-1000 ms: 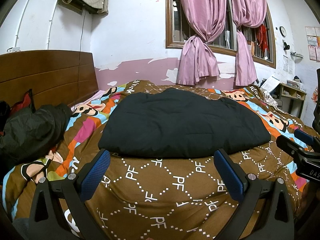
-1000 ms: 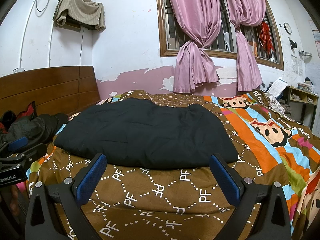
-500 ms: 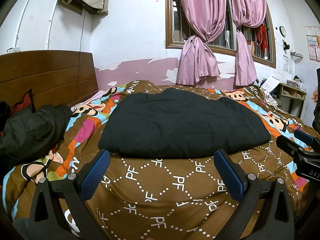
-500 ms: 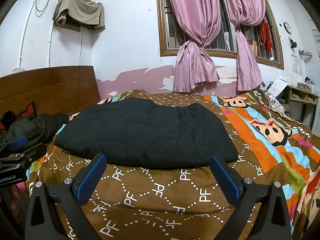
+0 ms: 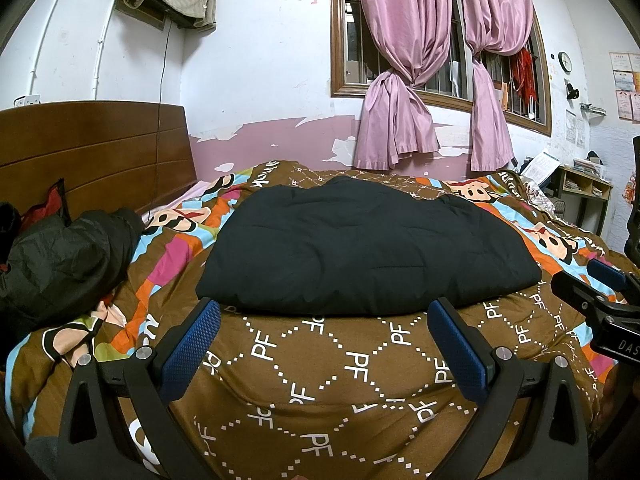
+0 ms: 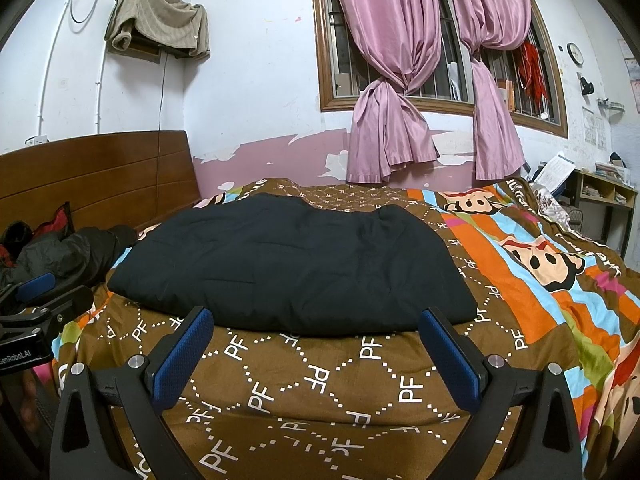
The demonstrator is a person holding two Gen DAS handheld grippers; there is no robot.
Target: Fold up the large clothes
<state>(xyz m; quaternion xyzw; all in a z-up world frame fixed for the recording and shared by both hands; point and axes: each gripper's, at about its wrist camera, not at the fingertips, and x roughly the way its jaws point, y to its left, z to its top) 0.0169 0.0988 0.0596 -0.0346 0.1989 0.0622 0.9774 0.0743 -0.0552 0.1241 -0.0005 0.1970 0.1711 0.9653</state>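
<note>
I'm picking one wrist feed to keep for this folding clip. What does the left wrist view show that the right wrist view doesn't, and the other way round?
Only the left wrist view shows the right gripper at its right edge, and more of the crumpled dark jacket. Only the right wrist view shows the left gripper at its left edge, and more of the orange striped cartoon side of the bedspread. Both show the folded black garment lying flat on the bed, open blue-padded jaws in front of it, the pink curtains and the wooden headboard.
</note>
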